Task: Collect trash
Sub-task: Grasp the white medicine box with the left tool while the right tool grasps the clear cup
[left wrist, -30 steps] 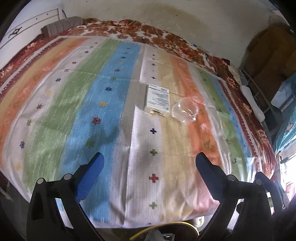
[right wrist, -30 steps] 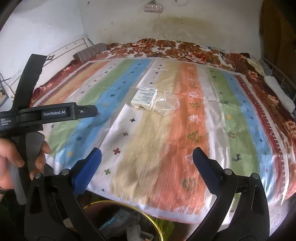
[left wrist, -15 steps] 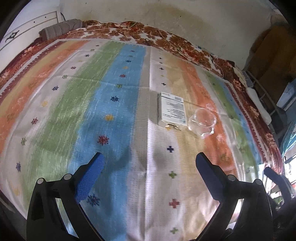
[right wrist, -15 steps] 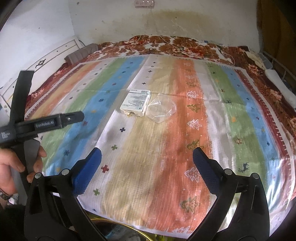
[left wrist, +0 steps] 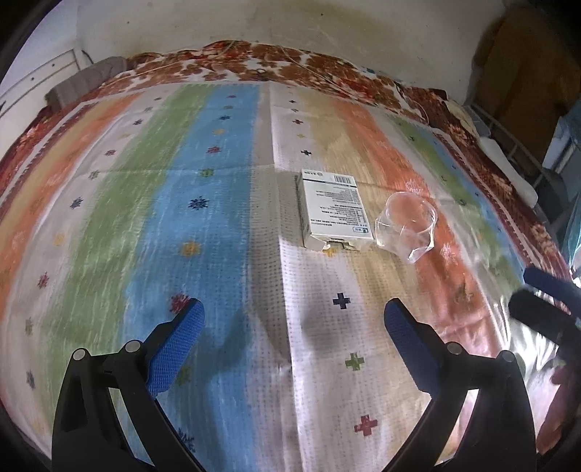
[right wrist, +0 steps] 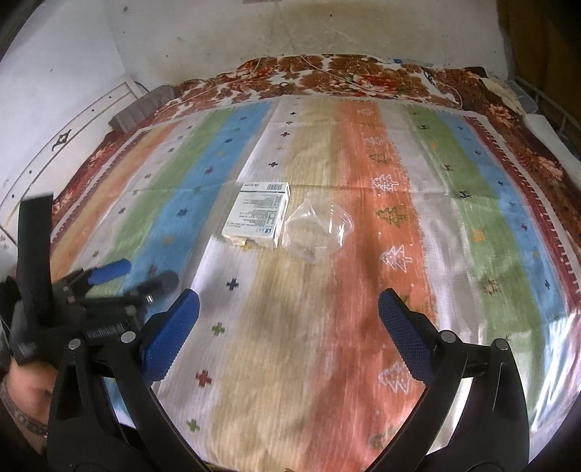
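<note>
Left gripper (left wrist: 294,319): jaws wide apart, nothing between them, blue pads (left wrist: 174,348) at the bottom of the left wrist frame, over the striped bedspread (left wrist: 203,225). Right gripper (right wrist: 288,314): also wide apart and empty, bottom of its own frame. In the right wrist view the left one shows blurred at lower left, with part of a hand (right wrist: 21,388) below it; in the left wrist view the right one shows blurred at the right edge.

Trash sits mid-frame in both views, well ahead of both tools: a white box (left wrist: 332,210) lying flat, near end torn open, and a clear plastic cup (left wrist: 408,225) on its side just right of the box, touching or nearly so, can't tell which. Floral blanket (right wrist: 326,78) along the top of the frame, under the stained wall (right wrist: 290,32).
</note>
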### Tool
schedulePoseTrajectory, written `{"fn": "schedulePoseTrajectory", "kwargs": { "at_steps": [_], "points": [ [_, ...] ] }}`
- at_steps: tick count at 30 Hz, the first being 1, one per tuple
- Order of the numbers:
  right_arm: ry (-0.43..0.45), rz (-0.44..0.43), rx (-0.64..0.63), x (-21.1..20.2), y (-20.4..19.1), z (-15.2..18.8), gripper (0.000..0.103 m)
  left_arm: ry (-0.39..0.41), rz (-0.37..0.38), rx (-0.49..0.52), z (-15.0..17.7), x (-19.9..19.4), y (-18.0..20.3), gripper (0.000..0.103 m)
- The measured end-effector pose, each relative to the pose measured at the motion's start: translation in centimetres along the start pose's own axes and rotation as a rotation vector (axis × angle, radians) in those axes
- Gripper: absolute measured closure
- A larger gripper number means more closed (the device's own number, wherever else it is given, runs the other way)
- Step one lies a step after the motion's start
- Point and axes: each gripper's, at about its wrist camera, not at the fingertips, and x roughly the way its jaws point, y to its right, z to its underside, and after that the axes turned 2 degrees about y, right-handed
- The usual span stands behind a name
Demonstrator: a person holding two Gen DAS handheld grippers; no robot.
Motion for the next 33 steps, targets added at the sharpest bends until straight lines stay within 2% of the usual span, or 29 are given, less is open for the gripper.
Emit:
{"fn": "schedulePoseTrajectory", "kwargs": {
  "at_steps": [9, 23, 25, 29, 31, 33],
  "points": [
    [-0.056, 0.017, 0.069, 4.1, 0.8, -2.8, 0.009, -0.014, 0.031, -0.081, -0.1, 3.6, -0.6, 0.006],
    [-0.155, 0.030, 0.207, 11.8, 2.2, -5.3, 0.009, 0.031, 0.030, 0.002, -0.3, 6.1, 0.5, 0.006],
    [-0.162, 0.031, 0.224, 12.7, 2.4, -5.6, 0.009, 0.042, 0.040, 0.001, -0.4, 6.3, 0.3, 0.006],
    [-0.164, 0.090, 0.214, 14.4, 2.8, -6.2, 0.009, 0.053, 0.034, -0.072, -0.3, 6.7, -1.0, 0.006],
    [-0.179, 0.096, 0.226, 15.2, 3.1, -6.1, 0.015, 0.055, 0.030, -0.073, -0.4, 6.6, -1.0, 0.006],
    [-0.190, 0.088, 0.238, 15.7, 3.3, -6.1, 0.016, 0.074, 0.028, -0.058, -0.6, 6.4, -0.9, 0.006]
  ]
}}
